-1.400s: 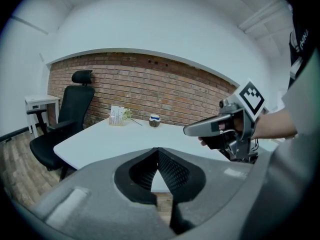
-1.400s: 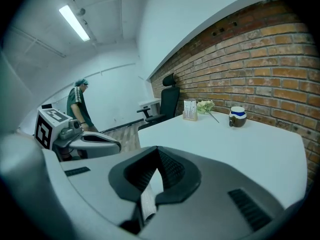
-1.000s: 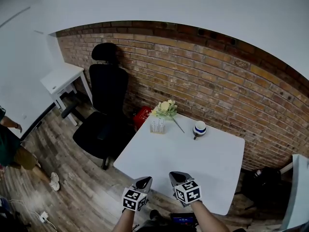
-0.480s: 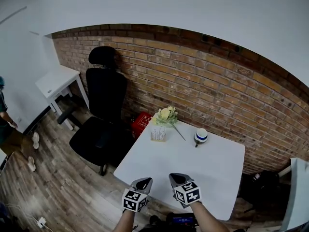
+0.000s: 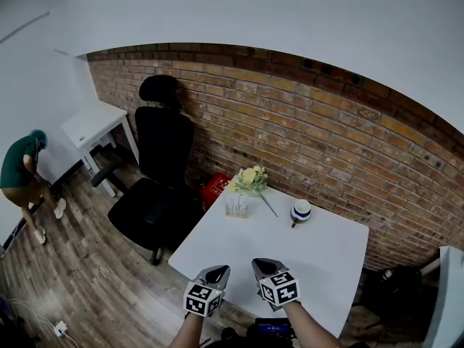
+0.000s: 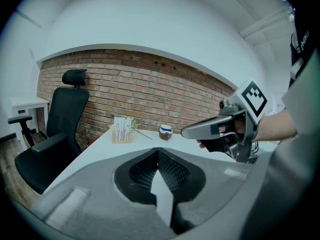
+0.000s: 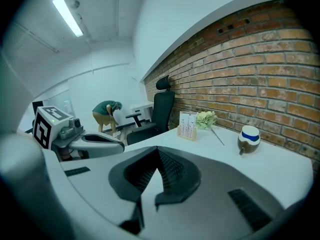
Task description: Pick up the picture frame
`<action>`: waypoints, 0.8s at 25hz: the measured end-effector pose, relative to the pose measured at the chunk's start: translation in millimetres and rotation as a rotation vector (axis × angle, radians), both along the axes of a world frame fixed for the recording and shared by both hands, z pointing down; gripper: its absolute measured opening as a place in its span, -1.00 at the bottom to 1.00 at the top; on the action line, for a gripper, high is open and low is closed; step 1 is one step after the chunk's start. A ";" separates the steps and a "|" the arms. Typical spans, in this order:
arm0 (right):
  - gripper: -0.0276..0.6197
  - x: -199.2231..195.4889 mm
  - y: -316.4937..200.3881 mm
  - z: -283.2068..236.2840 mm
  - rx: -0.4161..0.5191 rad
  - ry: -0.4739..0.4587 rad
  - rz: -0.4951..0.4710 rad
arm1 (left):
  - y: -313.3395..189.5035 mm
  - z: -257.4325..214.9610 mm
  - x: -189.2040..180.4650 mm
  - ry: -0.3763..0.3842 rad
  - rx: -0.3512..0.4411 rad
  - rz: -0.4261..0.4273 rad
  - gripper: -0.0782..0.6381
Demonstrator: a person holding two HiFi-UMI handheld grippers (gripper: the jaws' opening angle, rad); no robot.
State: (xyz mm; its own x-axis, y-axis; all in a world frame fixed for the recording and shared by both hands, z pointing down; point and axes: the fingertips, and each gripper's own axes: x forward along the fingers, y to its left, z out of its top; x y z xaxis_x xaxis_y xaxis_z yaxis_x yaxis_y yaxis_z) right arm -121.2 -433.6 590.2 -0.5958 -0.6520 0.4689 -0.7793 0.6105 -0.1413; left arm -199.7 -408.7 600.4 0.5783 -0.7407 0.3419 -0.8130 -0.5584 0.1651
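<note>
The picture frame (image 5: 236, 206) is small, with a pale wooden base, and stands upright near the far left corner of the white table (image 5: 319, 256). It also shows in the left gripper view (image 6: 122, 130) and the right gripper view (image 7: 187, 125). Both grippers hover side by side over the table's near edge, far short of the frame. My left gripper (image 5: 216, 273) is shut and holds nothing. My right gripper (image 5: 264, 266) is shut and empty too.
A yellow flower bunch (image 5: 250, 177) lies behind the frame by the brick wall. A white and blue cup (image 5: 301, 210) stands to its right. A black office chair (image 5: 156, 187) sits left of the table, a red box (image 5: 213, 185) under it. A person (image 5: 24, 169) bends over at far left.
Both grippers keep their place in the view while the scene shifts slightly. The person at far left has walked away and now bends over near the small white desk.
</note>
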 end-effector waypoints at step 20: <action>-0.89 16.2 0.7 -0.2 -0.006 -0.034 -0.038 | -0.9 -4.3 25.0 -0.051 0.014 -0.004 -0.75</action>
